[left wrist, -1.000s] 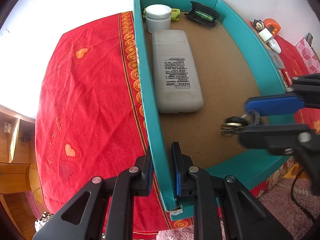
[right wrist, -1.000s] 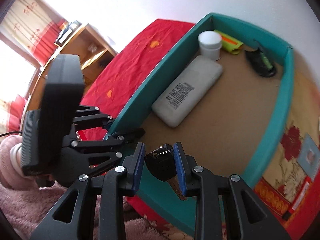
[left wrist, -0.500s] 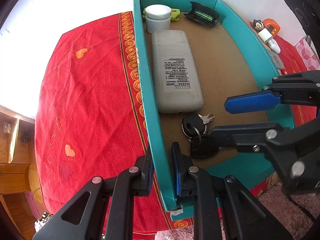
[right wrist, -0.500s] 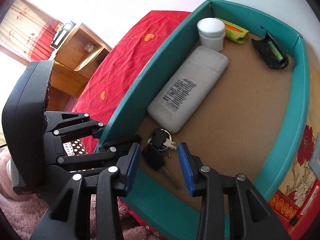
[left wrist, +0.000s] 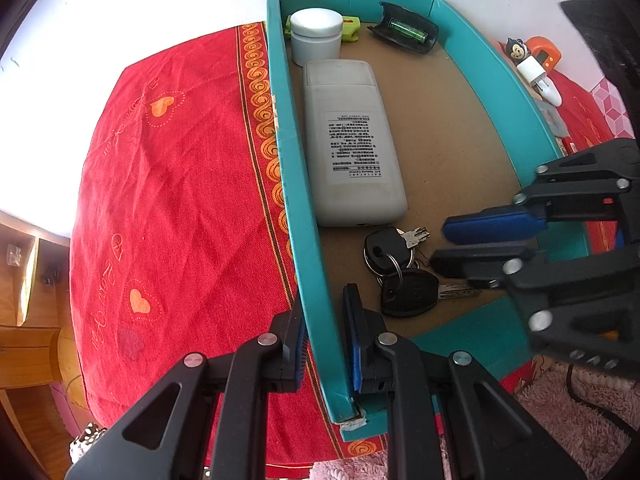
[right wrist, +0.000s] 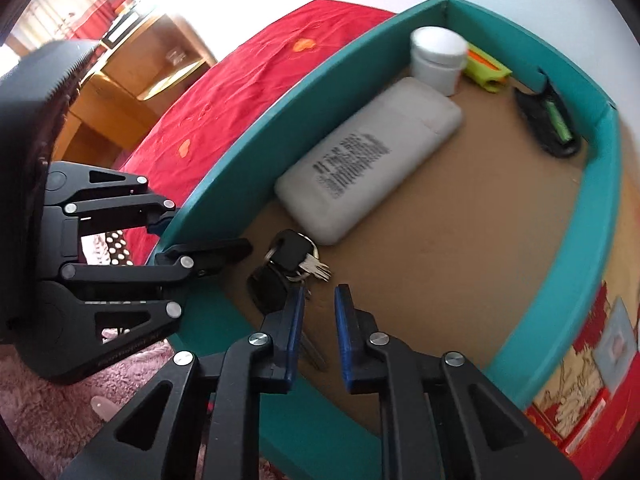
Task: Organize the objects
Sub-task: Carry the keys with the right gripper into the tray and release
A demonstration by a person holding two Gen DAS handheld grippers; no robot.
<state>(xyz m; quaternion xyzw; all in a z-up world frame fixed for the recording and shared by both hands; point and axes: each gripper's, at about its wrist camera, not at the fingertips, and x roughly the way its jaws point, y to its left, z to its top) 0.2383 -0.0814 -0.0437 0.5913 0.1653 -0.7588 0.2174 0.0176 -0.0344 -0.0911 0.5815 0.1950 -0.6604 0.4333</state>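
Keys [left wrist: 400, 268] sit on the floor of the teal box [left wrist: 520, 120] beside the remote [left wrist: 352, 148], left tool [left wrist: 324, 336] pinching the box wall probably to steady it, right tool [right wrist: 316, 320] just narrowed, empty, nothing between its pads.

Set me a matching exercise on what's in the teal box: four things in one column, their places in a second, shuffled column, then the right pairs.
Things:
1. white jar
2. grey remote
3. bunch of keys
4. black holder with a green battery

Places:
A. far right corner of the teal box
B. near end of the floor, just past the remote's near end
C. far left corner
D. lying label up along the left wall

Pairs: 1-C, 2-D, 3-B, 4-A
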